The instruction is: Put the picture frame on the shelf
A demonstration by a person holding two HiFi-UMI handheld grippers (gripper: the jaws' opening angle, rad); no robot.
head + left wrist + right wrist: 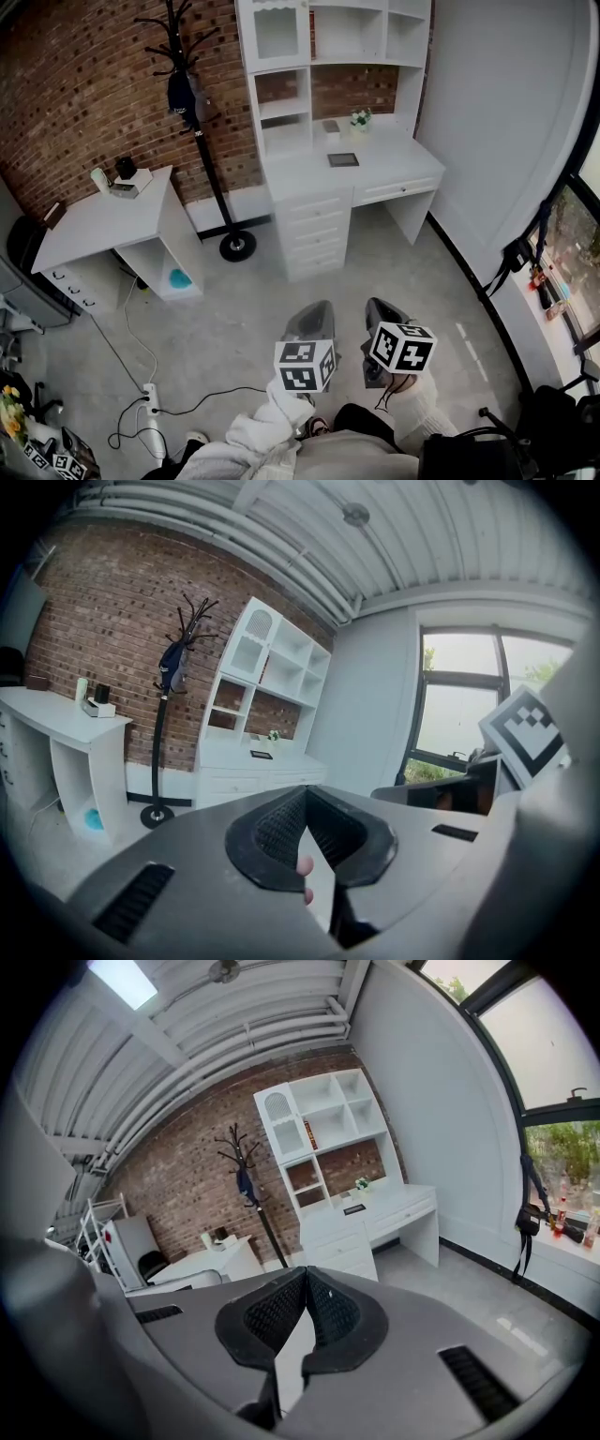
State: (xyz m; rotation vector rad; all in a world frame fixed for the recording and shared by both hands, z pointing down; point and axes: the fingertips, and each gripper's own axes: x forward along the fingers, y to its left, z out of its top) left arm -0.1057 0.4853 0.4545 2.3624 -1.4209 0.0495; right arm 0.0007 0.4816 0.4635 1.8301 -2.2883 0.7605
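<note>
Left tool (317,309) and right tool (380,307), lower centre: both pinched closed, empty. Picture frame (342,159) flat on tabletop (394,155), upper centre, well apart (shelf (281,108) above). Risk: flat frame may skid when pinched.

Head view: high, steeply down. Gripper views: low, level, facing distant shelf (349,33), shared by all.

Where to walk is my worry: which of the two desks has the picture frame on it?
The right desk, under the shelf unit: the frame lies flat on it. The left desk has no shelves above.
</note>
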